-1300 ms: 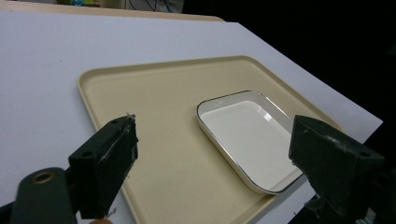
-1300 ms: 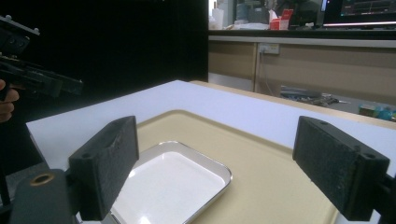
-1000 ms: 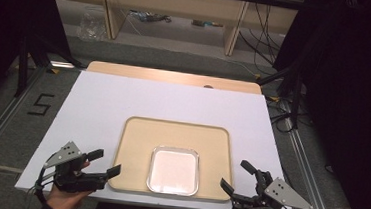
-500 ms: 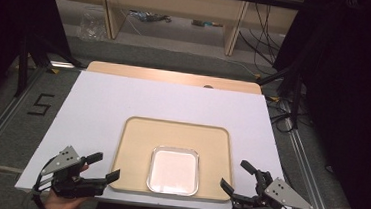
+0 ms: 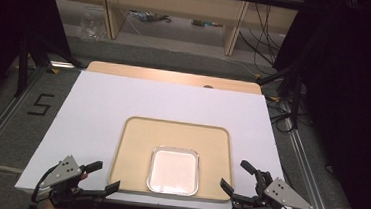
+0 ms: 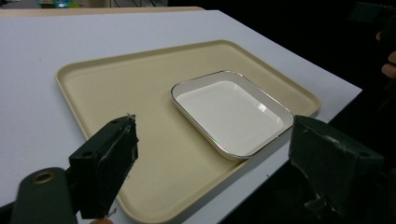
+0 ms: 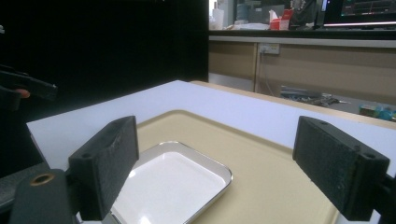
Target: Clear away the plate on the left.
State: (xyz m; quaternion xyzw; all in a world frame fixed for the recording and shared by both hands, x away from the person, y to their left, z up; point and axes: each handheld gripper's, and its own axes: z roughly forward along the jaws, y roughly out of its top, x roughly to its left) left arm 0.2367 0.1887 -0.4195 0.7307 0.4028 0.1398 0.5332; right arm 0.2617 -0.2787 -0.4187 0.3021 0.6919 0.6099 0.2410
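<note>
Both tools hang at the desk's near edge, jaws spread and holding nothing — the left tool off the tray's near-left corner, the right tool off its near-right. Beyond them the empty white dish sits on the tan tray, near its front rim. This looks like a start; a next move would likely need a reach toward the dish. Compared with a second ago, the left tool sits lower and nearer the person — the right is unchanged.
</note>
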